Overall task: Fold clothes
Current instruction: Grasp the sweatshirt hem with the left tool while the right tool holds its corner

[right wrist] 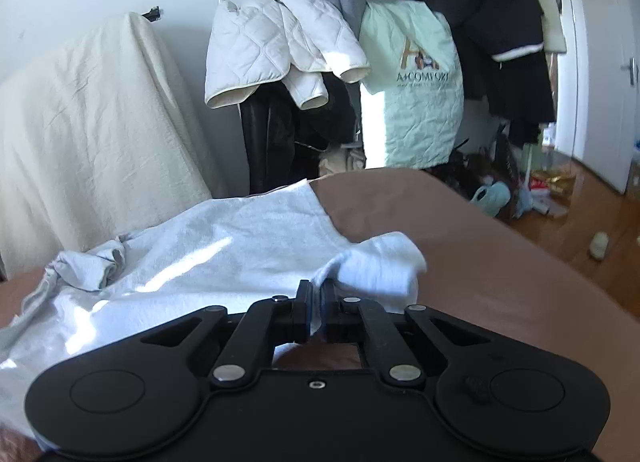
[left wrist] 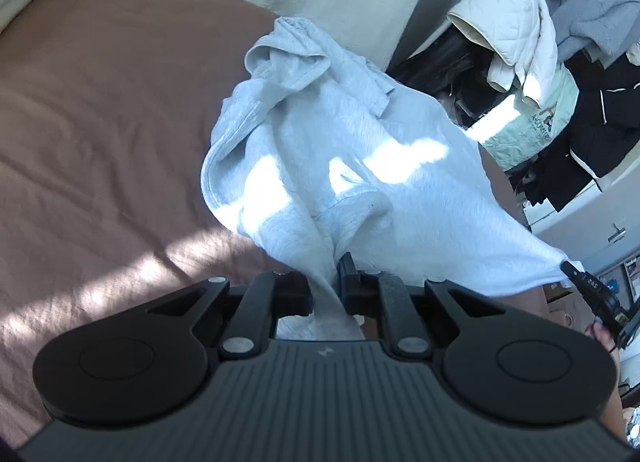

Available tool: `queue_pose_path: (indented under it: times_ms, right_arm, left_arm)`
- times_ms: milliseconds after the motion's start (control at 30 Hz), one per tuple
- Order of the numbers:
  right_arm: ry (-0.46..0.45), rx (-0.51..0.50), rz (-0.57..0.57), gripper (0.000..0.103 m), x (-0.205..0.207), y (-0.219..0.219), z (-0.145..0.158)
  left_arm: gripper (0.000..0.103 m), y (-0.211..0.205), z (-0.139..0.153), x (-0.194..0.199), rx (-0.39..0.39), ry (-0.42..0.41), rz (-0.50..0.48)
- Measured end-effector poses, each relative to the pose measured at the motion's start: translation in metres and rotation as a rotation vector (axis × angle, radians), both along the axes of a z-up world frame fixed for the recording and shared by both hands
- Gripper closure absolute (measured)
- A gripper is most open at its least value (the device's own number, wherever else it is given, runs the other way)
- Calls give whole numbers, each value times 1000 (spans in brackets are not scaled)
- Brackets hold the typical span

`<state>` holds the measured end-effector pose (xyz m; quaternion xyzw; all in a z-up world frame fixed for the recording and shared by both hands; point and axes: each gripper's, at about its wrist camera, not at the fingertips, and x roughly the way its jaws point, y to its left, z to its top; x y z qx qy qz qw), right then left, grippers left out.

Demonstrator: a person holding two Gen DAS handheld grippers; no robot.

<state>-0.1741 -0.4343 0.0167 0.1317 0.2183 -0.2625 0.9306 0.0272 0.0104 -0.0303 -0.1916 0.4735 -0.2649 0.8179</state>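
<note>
A light grey sweatshirt (left wrist: 328, 133) lies lifted over the brown bed cover (left wrist: 100, 121), with its crumpled hood end at the far side. My left gripper (left wrist: 326, 282) is shut on a bunched fold of the garment's near edge. In the right wrist view the same grey sweatshirt (right wrist: 208, 246) spreads to the left, and my right gripper (right wrist: 316, 302) is shut on a pinch of its hem. The right gripper's tip (left wrist: 576, 274) shows at the right in the left wrist view, holding a stretched corner of the cloth. Sun patches fall across the fabric.
A cream-draped headboard (right wrist: 80, 121) stands behind the bed. A rack holds a white quilted jacket (right wrist: 276, 41), grey and black garments and a pale green bag (right wrist: 420, 101). Slippers and clutter lie on the wooden floor (right wrist: 580, 229) at the right. The bed cover (right wrist: 500, 262) runs right.
</note>
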Motion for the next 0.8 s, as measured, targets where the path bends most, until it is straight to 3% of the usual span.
queue_pose_path:
  times_ms: [233, 433, 600, 800]
  right_arm:
    - [47, 47, -9, 100, -5, -7, -28]
    - [85, 43, 11, 100, -9, -4, -45]
    - [83, 60, 39, 100, -15, -5, -54]
    - [76, 102, 46, 100, -27, -1, -70]
  left_arm:
    - [92, -30, -36, 5, 164, 100, -35]
    - [92, -26, -41, 8, 166, 118, -25]
    - [92, -33, -34, 0, 214, 66, -18]
    - [93, -38, -13, -21, 294, -75, -35]
